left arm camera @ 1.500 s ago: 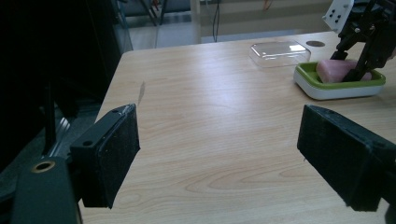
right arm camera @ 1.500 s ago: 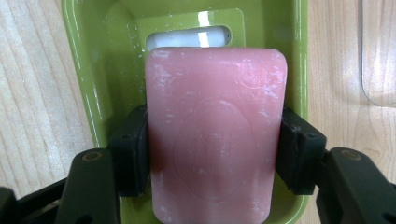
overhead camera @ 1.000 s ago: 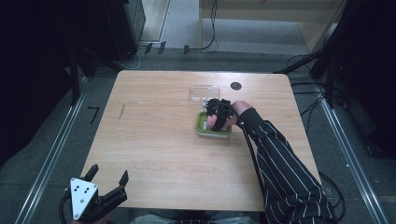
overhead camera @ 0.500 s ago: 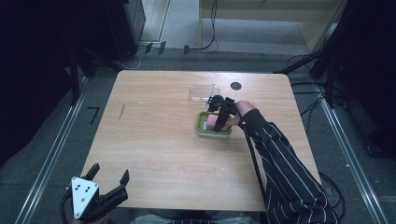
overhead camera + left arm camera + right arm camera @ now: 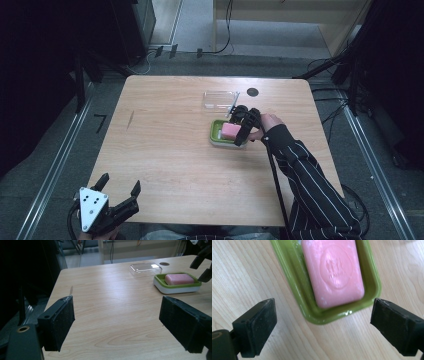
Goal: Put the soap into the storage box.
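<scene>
A pink bar of soap (image 5: pixel 230 131) (image 5: pixel 333 271) (image 5: pixel 179 279) lies in a green soap dish (image 5: pixel 217 135) (image 5: pixel 287 272) (image 5: pixel 160 280) right of the table's middle. My right gripper (image 5: pixel 242 126) (image 5: pixel 322 325) hangs open just above the dish's near end, its jaws spread wider than the dish and touching nothing. Off the table's front left corner my left gripper (image 5: pixel 118 192) (image 5: pixel 117 322) stands open, holding nothing. A clear plastic lid (image 5: pixel 219 99) (image 5: pixel 145 268) rests on the table behind the dish.
A round dark hole (image 5: pixel 252 92) (image 5: pixel 164 264) marks the tabletop behind the lid. A striped sleeve (image 5: pixel 305 185) reaches in from the bottom right. Bare wood (image 5: pixel 165 150) stretches left of the dish. Dark stands and cables ring the table.
My right gripper has drawn back slightly toward the right, off the soap, leaving it lying in the dish. The left gripper has barely moved.
</scene>
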A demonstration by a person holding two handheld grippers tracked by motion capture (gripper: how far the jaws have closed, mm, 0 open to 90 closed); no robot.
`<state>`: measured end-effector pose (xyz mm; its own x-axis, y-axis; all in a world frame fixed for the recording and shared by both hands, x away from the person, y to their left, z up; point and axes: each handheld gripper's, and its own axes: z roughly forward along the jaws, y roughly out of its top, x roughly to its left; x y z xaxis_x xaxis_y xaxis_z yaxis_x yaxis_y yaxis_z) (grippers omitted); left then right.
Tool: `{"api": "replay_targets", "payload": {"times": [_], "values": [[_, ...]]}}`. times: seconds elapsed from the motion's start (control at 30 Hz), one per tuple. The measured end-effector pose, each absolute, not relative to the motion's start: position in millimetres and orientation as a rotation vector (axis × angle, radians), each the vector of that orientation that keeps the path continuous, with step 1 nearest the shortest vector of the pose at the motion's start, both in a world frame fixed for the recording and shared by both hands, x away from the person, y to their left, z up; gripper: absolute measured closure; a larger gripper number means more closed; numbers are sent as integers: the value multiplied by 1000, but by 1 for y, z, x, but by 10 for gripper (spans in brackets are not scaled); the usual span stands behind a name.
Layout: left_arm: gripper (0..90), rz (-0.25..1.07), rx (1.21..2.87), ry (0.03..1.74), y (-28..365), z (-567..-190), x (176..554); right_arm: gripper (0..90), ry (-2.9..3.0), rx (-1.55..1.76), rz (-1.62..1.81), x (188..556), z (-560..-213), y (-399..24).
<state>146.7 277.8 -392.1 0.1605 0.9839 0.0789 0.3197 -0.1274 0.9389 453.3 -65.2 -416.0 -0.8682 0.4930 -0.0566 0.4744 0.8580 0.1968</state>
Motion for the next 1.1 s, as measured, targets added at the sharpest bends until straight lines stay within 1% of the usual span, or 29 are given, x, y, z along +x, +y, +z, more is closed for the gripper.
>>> {"api": "replay_targets", "payload": {"times": [0.53,1.1], "values": [[134,971,1620,1244,271,-392,158,60,2881,938,164,414,-419,-101],[133,937,1647,1196,261,-393,172,59,2862,1073,111,374,-435,-146]]}}
